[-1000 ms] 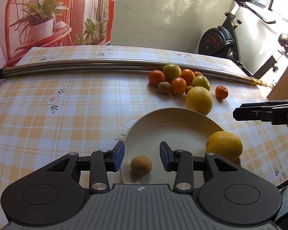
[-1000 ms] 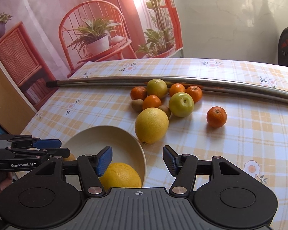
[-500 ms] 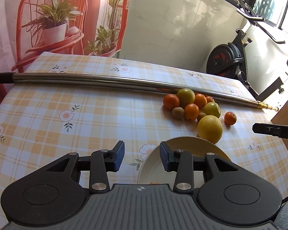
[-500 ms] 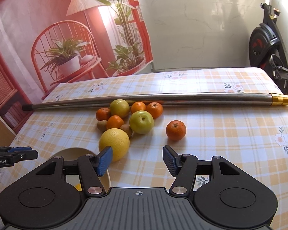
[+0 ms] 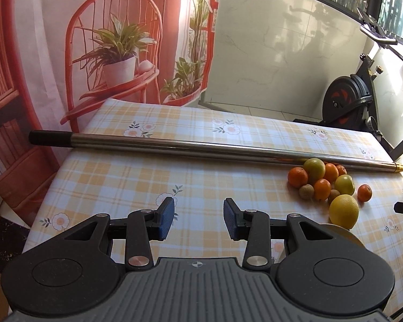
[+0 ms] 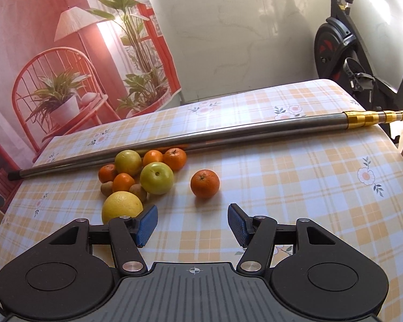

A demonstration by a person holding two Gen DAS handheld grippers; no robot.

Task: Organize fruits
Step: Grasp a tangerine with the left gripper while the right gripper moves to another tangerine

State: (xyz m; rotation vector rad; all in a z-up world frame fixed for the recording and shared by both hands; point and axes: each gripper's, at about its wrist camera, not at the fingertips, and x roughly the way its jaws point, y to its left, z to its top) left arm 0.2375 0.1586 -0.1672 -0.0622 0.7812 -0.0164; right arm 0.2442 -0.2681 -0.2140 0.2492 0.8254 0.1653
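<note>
lone mandarin [image 6: 205,183] lies just beyond right tongs [image 6: 192,224] (empty, parted).

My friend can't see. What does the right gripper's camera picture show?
An open, empty right gripper hovers over a checked tablecloth. Ahead lies a fruit pile, one lone mandarin and a long metal pole.

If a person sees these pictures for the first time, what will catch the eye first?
Probably the cluster of fruit on the checked tablecloth, lying against a long metal pole that crosses the table. One mandarin sits alone to its right, ahead of the open, empty right gripper.
</note>
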